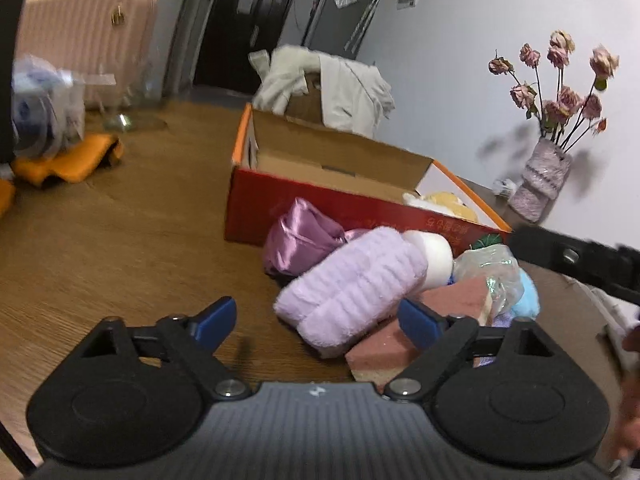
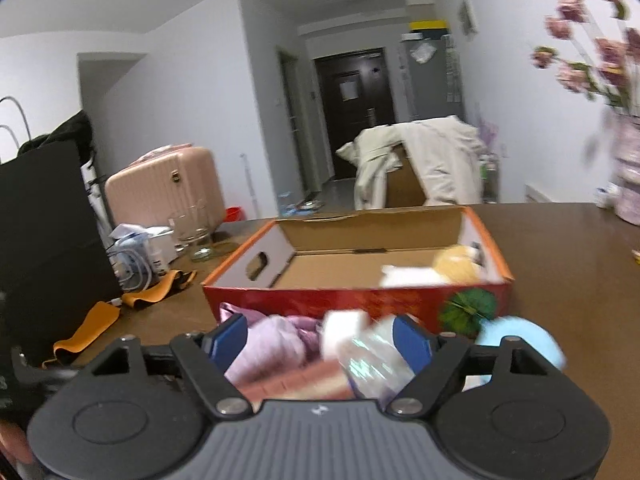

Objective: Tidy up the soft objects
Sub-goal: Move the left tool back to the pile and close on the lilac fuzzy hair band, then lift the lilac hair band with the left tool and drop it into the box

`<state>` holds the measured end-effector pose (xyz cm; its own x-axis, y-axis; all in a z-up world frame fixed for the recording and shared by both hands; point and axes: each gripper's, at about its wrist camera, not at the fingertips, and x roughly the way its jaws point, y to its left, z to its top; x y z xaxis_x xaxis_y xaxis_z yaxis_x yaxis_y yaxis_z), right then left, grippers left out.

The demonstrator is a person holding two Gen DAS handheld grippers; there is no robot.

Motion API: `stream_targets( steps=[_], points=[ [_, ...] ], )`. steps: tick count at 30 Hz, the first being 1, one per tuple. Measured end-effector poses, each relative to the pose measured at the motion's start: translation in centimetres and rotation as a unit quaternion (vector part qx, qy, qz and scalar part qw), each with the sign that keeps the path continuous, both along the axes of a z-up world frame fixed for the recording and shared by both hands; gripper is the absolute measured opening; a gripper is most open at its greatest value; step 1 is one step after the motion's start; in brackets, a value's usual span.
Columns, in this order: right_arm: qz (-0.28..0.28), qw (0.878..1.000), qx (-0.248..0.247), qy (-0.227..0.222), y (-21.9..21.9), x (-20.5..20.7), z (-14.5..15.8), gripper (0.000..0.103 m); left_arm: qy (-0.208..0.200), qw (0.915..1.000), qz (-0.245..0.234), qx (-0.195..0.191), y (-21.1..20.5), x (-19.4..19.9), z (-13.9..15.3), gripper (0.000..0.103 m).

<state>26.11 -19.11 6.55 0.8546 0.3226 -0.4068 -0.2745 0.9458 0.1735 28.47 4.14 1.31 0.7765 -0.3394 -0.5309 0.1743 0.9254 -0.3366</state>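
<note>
A red cardboard box (image 1: 320, 208) (image 2: 360, 300) stands open on the brown table, with a yellow and white plush (image 1: 444, 202) (image 2: 452, 268) in its right end. In front of it lies a pile: a lilac fluffy towel (image 1: 352, 284) (image 2: 272, 344), purple satin cloth (image 1: 300, 232), a white ball (image 1: 432, 256), a pink sponge block (image 1: 384, 344), a crinkly clear bag (image 1: 492, 268) (image 2: 372, 364) and a light blue soft ball (image 1: 528, 296) (image 2: 520, 340). My left gripper (image 1: 320, 320) is open just before the towel. My right gripper (image 2: 320, 344) is open above the pile and shows in the left wrist view (image 1: 576, 260).
A vase of dried pink roses (image 1: 548, 176) (image 2: 628, 168) stands at the table's right. Orange cloth (image 1: 68, 160) (image 2: 120, 304), a glass (image 2: 196, 232) and bagged items (image 2: 136, 248) lie at the left. A chair draped with a cream coat (image 2: 420, 160) is behind the table.
</note>
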Motion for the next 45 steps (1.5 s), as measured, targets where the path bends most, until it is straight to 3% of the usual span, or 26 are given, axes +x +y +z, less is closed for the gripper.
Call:
stream_targets(
  steps=[2,6,8,9,12,22,34,45],
  points=[
    [0.021,1.000,-0.007,0.007,1.1,1.5,-0.1,0.073,0.021,0.9991,-0.006,-0.037,0.7,1.0,-0.7,0.078],
    [0.055,0.998,-0.021,0.038,3.5,4.5,-1.6,0.058,0.049,0.9939,-0.029,-0.094,1.9,2.3,-1.8,0.048],
    [0.067,0.996,-0.022,0.054,4.4,5.5,-2.5,0.049,0.049,0.9925,-0.032,-0.108,2.2,2.5,-2.0,0.040],
    [0.073,0.995,-0.023,0.061,4.7,5.8,-2.9,0.038,0.047,0.9927,-0.034,-0.105,2.3,2.6,-2.1,0.035],
    [0.073,0.994,-0.041,0.064,5.5,6.1,-3.5,0.030,0.049,0.9924,-0.032,-0.108,2.5,2.8,-2.3,0.031],
    [0.066,0.997,-0.021,0.037,4.6,2.7,-1.3,0.023,0.000,0.9950,-0.040,-0.092,2.0,-0.5,1.2,0.025],
    [0.053,0.998,0.010,-0.045,2.4,-7.4,3.6,0.023,-0.076,0.9944,-0.048,-0.055,-0.5,-9.5,7.0,0.025],
    [0.048,0.994,0.034,-0.092,0.1,-14.7,5.2,0.023,-0.124,0.9904,-0.056,-0.027,-2.4,-15.8,9.2,0.025]
  ],
)
